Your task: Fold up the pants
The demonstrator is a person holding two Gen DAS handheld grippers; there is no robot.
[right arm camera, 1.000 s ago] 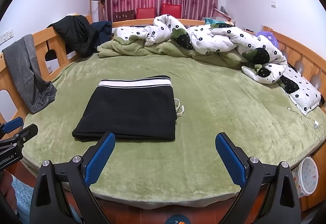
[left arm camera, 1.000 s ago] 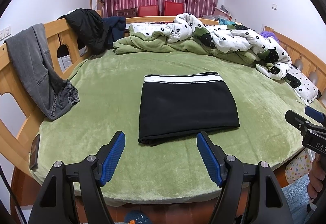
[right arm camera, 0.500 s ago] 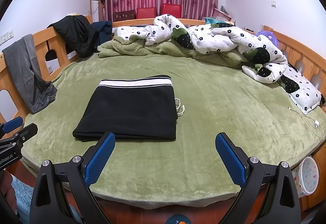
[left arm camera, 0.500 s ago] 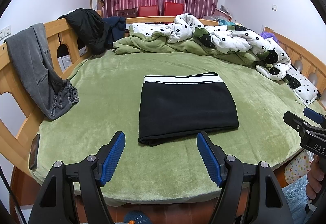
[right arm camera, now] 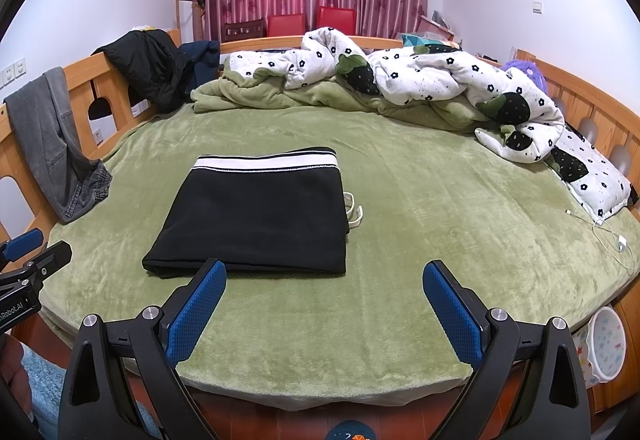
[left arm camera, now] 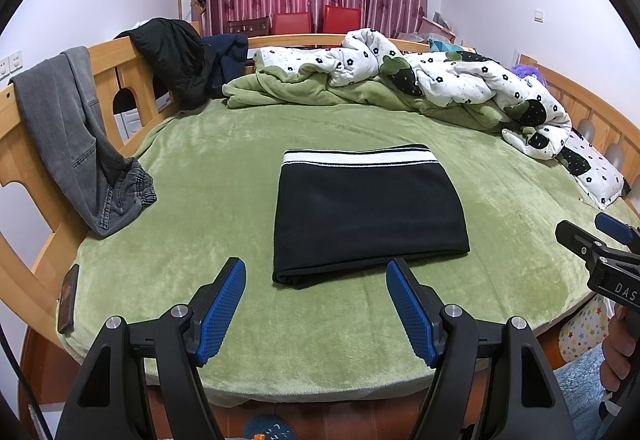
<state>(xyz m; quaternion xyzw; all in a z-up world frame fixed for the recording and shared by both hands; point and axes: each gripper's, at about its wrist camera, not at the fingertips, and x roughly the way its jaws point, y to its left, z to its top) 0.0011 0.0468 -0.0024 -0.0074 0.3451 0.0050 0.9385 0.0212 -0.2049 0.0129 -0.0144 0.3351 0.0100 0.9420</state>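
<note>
Black pants point(left arm camera: 370, 216) with a white-striped waistband lie folded into a flat rectangle at the middle of the green bed point(left arm camera: 200, 200), the waistband on the far side and the thick folded edge nearest the cameras. The left claw point(left arm camera: 316, 304) hangs short of that near edge with its jaws spread wide and nothing between them; the right claw point(right arm camera: 324, 308) hangs just right of the pants' near right corner, likewise spread and empty. Neither touches the cloth, and the fold looks finished or close to it. The risks from here are small but real: a white drawstring point(right arm camera: 354, 210) loops out from the pants' right side, and a claw sweeping past could snag it and drag the layers askew. Should another fold be wanted, pinching only the top layer at the near edge would peel the stack open rather than lift it whole, and the plush bed cover could grip the underside and bunch it. Beyond the pants a rumpled quilt point(right arm camera: 420, 80) lies along the headboard, grey jeans point(left arm camera: 72, 136) hang over the rail to the pants' left, and a charger cable point(right arm camera: 608, 236) trails near the bed's right edge, all well apart from the work.
</note>
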